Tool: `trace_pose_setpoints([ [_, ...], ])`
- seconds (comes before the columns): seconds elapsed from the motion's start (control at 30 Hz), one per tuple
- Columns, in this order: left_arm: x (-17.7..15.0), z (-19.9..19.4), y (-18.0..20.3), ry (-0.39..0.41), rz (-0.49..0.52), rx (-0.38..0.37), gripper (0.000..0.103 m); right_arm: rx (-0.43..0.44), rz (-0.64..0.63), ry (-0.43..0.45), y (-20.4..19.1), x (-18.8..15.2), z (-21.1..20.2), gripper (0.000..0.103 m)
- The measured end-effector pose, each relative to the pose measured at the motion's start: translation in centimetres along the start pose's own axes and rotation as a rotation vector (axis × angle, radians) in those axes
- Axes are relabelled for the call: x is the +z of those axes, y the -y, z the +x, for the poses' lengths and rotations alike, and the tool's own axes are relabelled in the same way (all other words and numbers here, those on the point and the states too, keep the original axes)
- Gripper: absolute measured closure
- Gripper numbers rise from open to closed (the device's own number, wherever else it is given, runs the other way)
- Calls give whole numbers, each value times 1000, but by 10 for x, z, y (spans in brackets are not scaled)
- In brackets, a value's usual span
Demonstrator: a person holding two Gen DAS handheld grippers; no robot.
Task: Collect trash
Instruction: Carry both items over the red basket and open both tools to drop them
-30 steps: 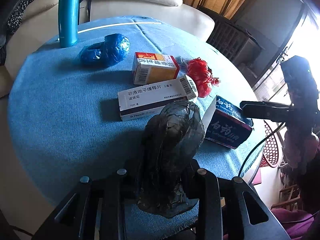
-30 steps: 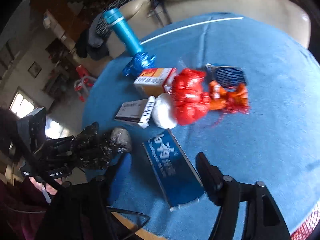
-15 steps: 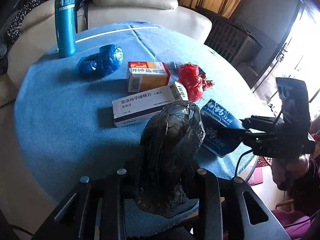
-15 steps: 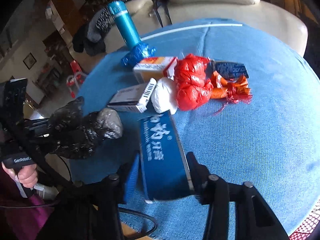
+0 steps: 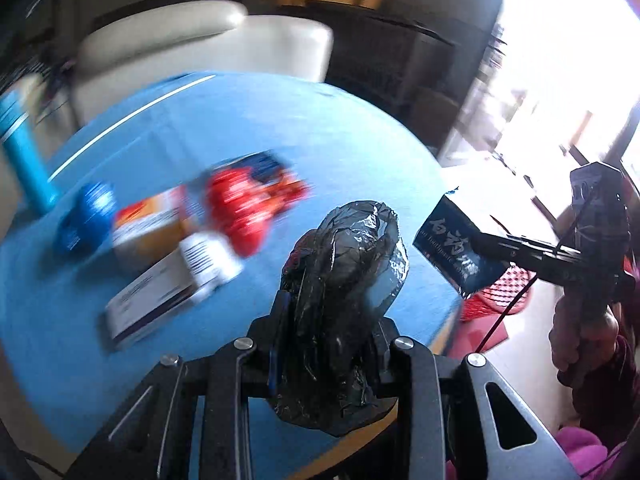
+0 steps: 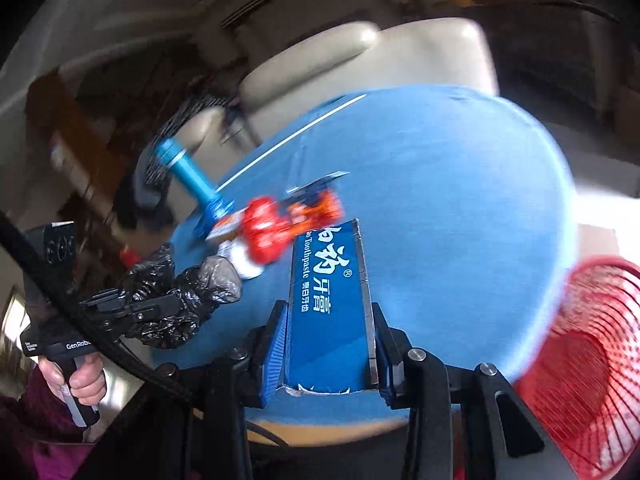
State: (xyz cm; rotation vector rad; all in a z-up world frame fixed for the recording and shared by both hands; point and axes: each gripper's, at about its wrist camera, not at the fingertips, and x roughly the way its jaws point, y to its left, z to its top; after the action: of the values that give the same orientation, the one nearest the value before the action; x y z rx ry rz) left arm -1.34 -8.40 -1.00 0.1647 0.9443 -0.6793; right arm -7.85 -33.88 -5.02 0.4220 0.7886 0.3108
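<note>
My left gripper is shut on a crumpled black plastic bag, held above the near edge of the round blue table. My right gripper is shut on a blue toothpaste box, lifted off the table near its right edge; the box also shows in the left wrist view. A red plastic bag, an orange-and-white box, a long white box and a blue wrapper lie on the table, blurred.
A red mesh basket stands on the floor to the right of the table. A teal flask stands at the table's far left. A cream sofa is behind the table.
My right gripper closed on the toothpaste box and lifted it off the table toward the right. Both views have swung rightward, and the red basket has come into the right view.
</note>
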Motion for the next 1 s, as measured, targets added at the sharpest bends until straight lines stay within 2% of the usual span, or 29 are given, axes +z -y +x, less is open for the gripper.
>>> trace_pose_setpoints([
  [0.27, 49, 62, 101, -65, 194, -156, 69, -150, 221, 138, 97, -19, -84, 62],
  [0.4, 63, 89, 146, -92, 254, -214, 69, -203, 311, 177, 130, -38, -113, 62],
  [0.53, 73, 111, 189, -113, 297, -250, 66, -233, 373, 191, 149, -53, -124, 60],
  [0.57, 73, 116, 198, -118, 308, -252, 63, -230, 401, 195, 155, -58, -127, 59],
  [0.6, 74, 122, 206, -126, 323, -251, 60, -224, 430, 202, 163, -63, -130, 51],
  [0.63, 74, 128, 212, -135, 333, -242, 47, -221, 457, 205, 168, -67, -132, 44],
  [0.67, 75, 132, 216, -141, 338, -225, 40, -232, 485, 206, 175, -74, -135, 34],
  [0.8, 75, 132, 218, -138, 349, -221, 40, -256, 572, 236, 202, -90, -142, 33],
  [1.0, 60, 104, 197, -104, 375, -190, 40, -370, 694, 311, 245, -93, -152, 33],
])
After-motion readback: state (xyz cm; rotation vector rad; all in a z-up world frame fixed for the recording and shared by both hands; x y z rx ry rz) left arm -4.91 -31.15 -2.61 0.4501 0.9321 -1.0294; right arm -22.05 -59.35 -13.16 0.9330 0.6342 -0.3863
